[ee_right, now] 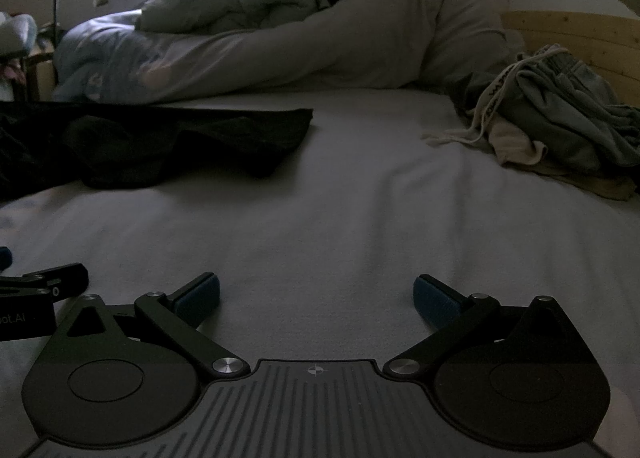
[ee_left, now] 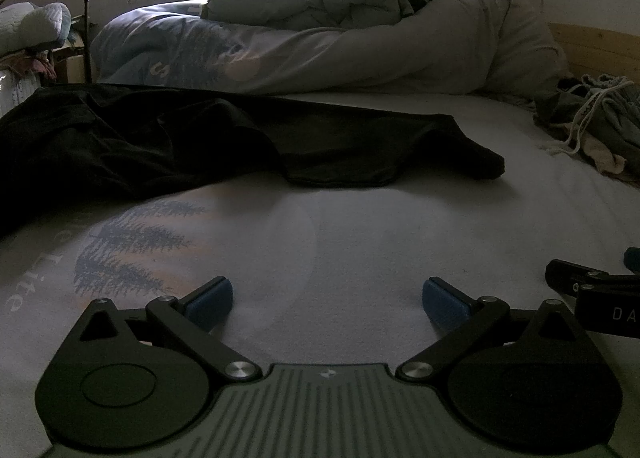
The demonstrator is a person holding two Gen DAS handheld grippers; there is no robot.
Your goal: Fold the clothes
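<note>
Both tools are held low over the bed sheet (ee_right: 340, 198), side by side. The left gripper (ee_left: 328, 300) is spread wide with nothing between its pads, and so is the right gripper (ee_right: 316, 298). The black garment (ee_left: 200, 138) is spread, rumpled, across the left middle of the frame, well apart from both. A grey heap of clothes (ee_right: 560, 122) is piled at the right edge. Should a pinch be taken carelessly, the sheet may be caught with the dark cloth, or only one layer lifted. No containers are seen.
</note>
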